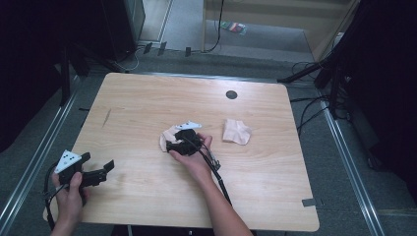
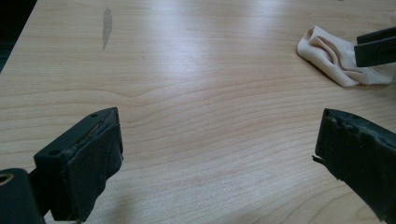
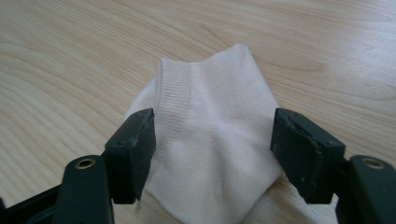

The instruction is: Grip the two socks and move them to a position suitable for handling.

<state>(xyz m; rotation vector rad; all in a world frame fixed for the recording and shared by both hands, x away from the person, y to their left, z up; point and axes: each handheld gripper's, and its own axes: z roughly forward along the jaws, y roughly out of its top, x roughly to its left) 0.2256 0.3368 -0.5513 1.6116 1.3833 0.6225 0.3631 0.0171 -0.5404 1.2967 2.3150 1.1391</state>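
A pale peach sock [image 3: 212, 116] lies crumpled on the wooden table [image 1: 147, 98], near its middle. My right gripper [image 3: 212, 151] is lowered over it, jaws apart, one on each side of the sock, and the fabric fills the gap between them. In the high view the right gripper [image 1: 173, 143] covers part of that sock [image 1: 166, 136]. A second peach sock [image 1: 236, 131] lies flat to its right. My left gripper [image 1: 98, 163] rests at the table's near left edge, open with nothing in it. In the left gripper view its jaws [image 2: 217, 149] stand wide over bare wood.
A round dark cable hole [image 1: 231, 94] sits toward the table's far side. A dark smudge [image 1: 107, 117] marks the wood at the left. Metal rails and cables run along the floor on both sides.
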